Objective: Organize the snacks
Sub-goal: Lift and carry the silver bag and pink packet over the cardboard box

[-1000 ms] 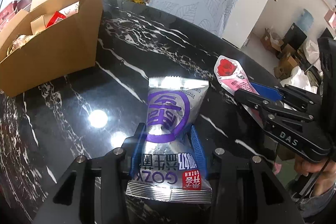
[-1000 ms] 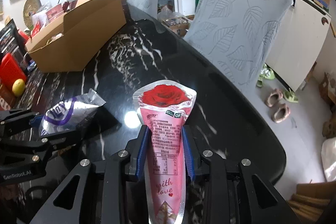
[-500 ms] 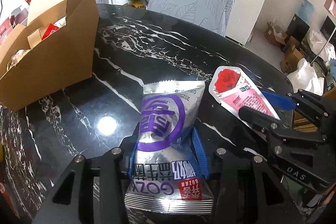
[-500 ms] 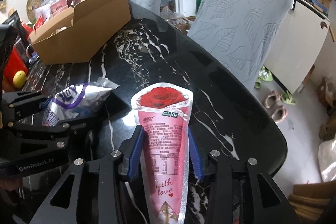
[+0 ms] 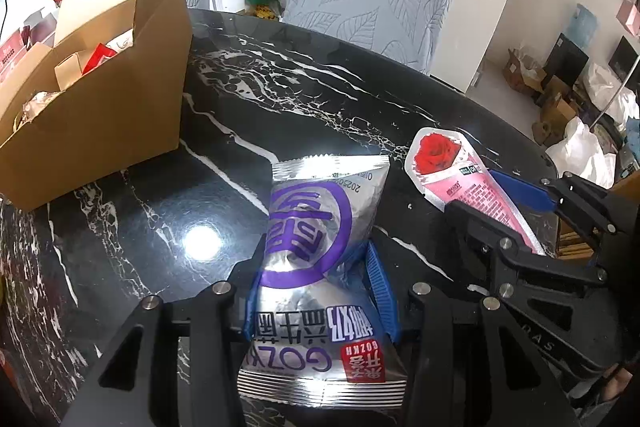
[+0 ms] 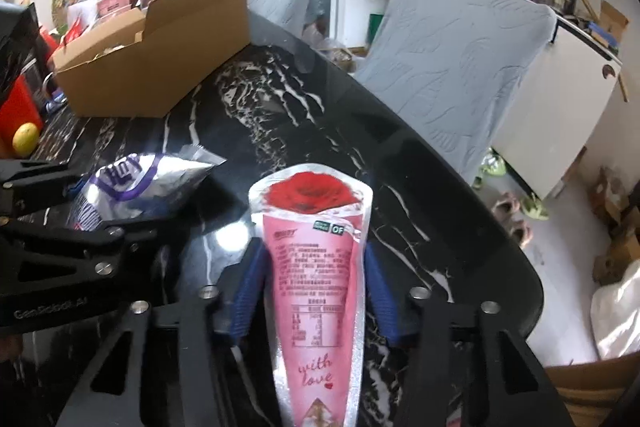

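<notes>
Left wrist view: two snack packs on the black marble worktop point(image 5: 360, 99), each between a hand-held gripper's blue pads.
The left hand-held gripper point(image 5: 320, 291) is clamped on the silver-and-purple pouch point(image 5: 320, 227). The right hand-held gripper point(image 6: 312, 291) stands slightly apart around the pink rose pack point(image 6: 316, 267), pads not touching it. An open cardboard box point(image 5: 100, 115) sits to the left, well apart.

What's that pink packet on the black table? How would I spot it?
Find the black marble table with the open cardboard box at its far end. Nearer, two packets lie side by side. Beside the silver and purple packet, the pink cone-shaped packet shows a red rose and "with love".
</notes>
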`<state>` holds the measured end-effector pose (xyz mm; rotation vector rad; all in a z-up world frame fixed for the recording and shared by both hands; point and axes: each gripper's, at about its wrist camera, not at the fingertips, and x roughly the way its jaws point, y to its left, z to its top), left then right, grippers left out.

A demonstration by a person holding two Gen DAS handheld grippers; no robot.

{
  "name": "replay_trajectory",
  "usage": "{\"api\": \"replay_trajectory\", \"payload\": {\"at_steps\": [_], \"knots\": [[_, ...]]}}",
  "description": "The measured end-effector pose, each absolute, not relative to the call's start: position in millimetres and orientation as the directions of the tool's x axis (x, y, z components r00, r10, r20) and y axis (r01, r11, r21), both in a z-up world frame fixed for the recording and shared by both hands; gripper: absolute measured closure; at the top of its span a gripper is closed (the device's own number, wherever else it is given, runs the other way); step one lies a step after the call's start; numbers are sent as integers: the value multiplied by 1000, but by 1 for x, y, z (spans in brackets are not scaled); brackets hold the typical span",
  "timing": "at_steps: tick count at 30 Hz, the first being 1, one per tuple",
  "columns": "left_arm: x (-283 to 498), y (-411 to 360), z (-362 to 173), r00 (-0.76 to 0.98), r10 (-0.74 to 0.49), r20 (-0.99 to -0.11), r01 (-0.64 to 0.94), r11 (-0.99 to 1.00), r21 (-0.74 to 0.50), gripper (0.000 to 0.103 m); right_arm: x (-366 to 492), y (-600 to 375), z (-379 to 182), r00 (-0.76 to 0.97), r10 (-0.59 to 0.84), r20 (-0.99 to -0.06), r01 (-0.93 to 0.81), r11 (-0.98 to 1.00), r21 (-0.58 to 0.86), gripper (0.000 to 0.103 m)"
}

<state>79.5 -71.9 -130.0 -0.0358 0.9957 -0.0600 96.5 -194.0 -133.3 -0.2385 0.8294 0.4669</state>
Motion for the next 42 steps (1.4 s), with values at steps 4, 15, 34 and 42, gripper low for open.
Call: {"api": "replay_trajectory", "payload": {"at_steps": [4,15,34,42], "knots": [[78,-75,-130,555,-48,-831,30,999,-38,58,94,-190,-132,598,288,-748,-475,879,-41,70],[69,-75,-126,568,-70,-820,41,998,-57,63,87,-203,-127,544,374,-751,-447,887,118,72],[30,-45,-93,626,-47,-778,-36,995,-89,63,59,-172,-97,504,487,-713,-547,819,173,72],[13,-19,-78,659,-3,-752,-103,990,-94,63,47,-142,-80,477,546,-689,-632,758,164,72]]}}
